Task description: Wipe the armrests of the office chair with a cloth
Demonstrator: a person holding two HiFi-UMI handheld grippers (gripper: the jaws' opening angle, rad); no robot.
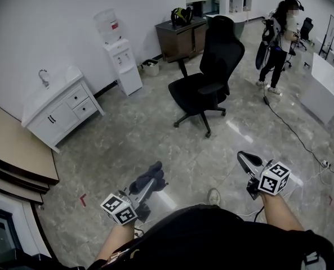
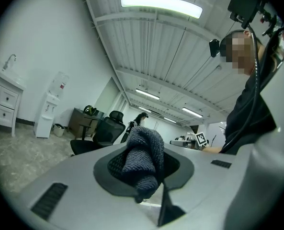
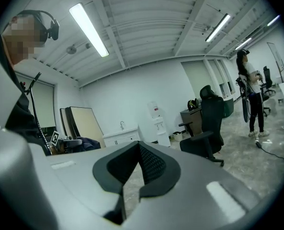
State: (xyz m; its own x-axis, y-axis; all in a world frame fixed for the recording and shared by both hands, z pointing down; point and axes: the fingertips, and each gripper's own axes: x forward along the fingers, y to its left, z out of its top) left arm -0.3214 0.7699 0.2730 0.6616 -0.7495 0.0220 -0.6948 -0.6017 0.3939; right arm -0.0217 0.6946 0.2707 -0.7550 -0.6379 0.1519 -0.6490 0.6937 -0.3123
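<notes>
A black office chair [image 1: 206, 77] stands mid-room, well ahead of both grippers, with one armrest [image 1: 210, 88] on its near side and the other [image 1: 181, 61] on its far side. My left gripper [image 1: 153, 177] is low at the left and shut on a dark knitted cloth [image 1: 148, 180]. In the left gripper view the cloth [image 2: 142, 159] bunches between the jaws, with the chair [image 2: 101, 133] far behind. My right gripper [image 1: 245, 160] is low at the right, shut and empty. In the right gripper view its pads meet at the tip [image 3: 141, 150], and the chair [image 3: 209, 128] lies to the right.
A water dispenser [image 1: 121, 63] and a white sink cabinet [image 1: 59, 108] line the left wall. A dark cabinet [image 1: 181, 35] is behind the chair. Another person [image 1: 278, 44] stands at the back right by a white desk [image 1: 324, 86]. A cable [image 1: 290, 128] runs across the floor.
</notes>
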